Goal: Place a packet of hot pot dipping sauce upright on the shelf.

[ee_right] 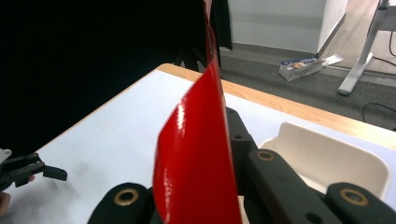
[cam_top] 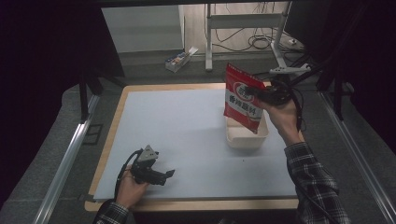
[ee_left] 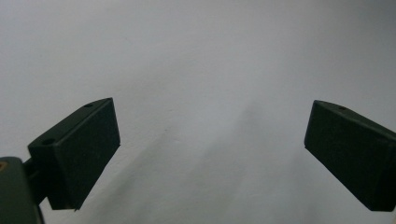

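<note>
While the right gripper (cam_top: 261,95) clamps its jaws on the red snack bag (cam_top: 243,98), the bag hangs upright over the white tray (cam_top: 246,136) at the desk's far right, seemingly ready for lowering in; the left gripper (cam_top: 161,175) rests near-left, jaws apart.

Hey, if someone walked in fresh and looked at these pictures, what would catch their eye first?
The bright red snack bag, pinched upright in the right gripper above a cream tray at the right of the white table. After that, the left gripper near the front left edge, its fingers spread wide over bare surface.
</note>
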